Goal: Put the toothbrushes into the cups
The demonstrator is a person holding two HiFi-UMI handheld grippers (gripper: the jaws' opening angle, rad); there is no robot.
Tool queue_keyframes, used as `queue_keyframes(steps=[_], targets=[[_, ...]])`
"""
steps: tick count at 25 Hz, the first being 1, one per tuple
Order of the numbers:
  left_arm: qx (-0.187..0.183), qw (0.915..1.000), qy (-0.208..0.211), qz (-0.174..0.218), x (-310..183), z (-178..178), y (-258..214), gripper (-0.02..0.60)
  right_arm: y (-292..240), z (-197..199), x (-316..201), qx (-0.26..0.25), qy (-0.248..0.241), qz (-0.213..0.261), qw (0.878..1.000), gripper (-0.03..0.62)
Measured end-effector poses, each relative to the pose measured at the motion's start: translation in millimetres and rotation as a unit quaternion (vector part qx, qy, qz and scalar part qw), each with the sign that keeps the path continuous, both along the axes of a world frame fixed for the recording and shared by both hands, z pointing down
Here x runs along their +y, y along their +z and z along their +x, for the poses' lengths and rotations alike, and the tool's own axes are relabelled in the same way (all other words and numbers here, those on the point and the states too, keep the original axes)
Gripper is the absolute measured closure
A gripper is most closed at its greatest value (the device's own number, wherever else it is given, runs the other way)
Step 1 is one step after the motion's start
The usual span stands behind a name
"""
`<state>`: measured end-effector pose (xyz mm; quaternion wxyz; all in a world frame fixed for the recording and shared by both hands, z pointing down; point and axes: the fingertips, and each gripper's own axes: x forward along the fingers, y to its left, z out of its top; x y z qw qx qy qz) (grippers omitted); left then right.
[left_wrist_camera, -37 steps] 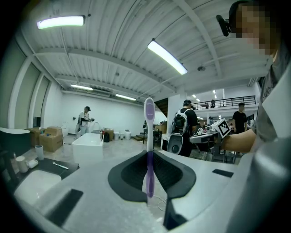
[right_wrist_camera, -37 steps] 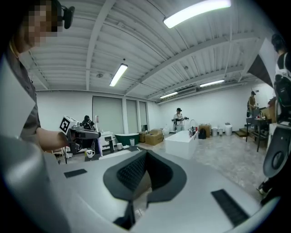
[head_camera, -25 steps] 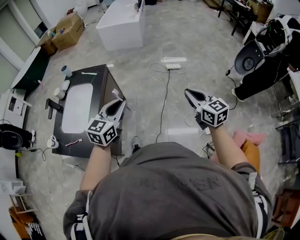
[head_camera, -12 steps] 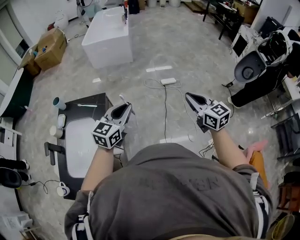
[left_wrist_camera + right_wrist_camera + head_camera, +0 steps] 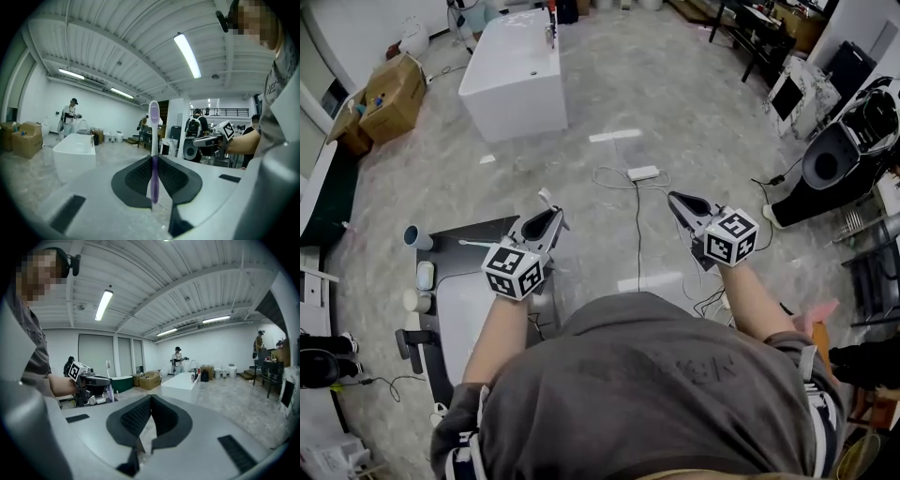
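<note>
My left gripper (image 5: 551, 216) is shut on a purple and white toothbrush (image 5: 546, 198). In the left gripper view the toothbrush (image 5: 153, 123) stands upright between the dark pads (image 5: 136, 178). The left gripper hangs over the right edge of a black counter (image 5: 483, 232) with a white sink (image 5: 464, 314). A blue cup (image 5: 413, 237) and two white cups (image 5: 425, 276) stand at the counter's left. A white toothbrush (image 5: 480, 244) lies at the counter's far end. My right gripper (image 5: 679, 201) is shut and holds nothing; it is over the floor.
A white tub-like block (image 5: 514, 75) stands ahead on the grey floor, with a cardboard box (image 5: 389, 94) to its left. A power strip (image 5: 643, 173) and its cable lie between the grippers. Black equipment (image 5: 839, 169) is at the right. People stand far off.
The whole head view has shifted: the counter has slid down and left in the picture, and its near end with a pink toothbrush has left view. Both grippers keep their grip and pose.
</note>
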<state>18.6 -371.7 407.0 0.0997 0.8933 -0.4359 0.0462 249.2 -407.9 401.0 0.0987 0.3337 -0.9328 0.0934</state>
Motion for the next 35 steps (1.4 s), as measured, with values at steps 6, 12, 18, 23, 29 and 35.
queue_keyframes(steps=[6,12,18,23,29,35], targets=[[-0.008,0.9995,-0.031,-0.002,-59.5,27.6,-1.3,0.545,-0.7,22.8,-68.1,-0.013,-0.033,0.006,0.999,0.602],[-0.014,0.9973,-0.071,0.008,-99.6,79.8,-9.1,0.545,-2.0,57.8,-126.1,-0.016,-0.089,0.016,0.996,0.602],[-0.018,0.9966,-0.08,0.008,-136.7,104.5,-8.6,0.545,1.3,65.7,-180.1,-0.027,-0.094,0.016,0.995,0.602],[-0.015,0.9967,-0.078,0.018,-140.6,76.2,-0.8,0.545,12.1,34.0,-185.5,-0.027,-0.091,0.016,0.995,0.602],[-0.014,0.994,-0.106,0.022,-139.6,20.1,-15.8,0.545,-14.2,-19.7,-194.9,-0.025,-0.113,0.022,0.993,0.602],[-0.012,0.9826,-0.182,0.032,-116.5,-95.7,-24.8,0.545,-40.1,-145.4,-196.3,-0.028,-0.18,0.04,0.983,0.602]])
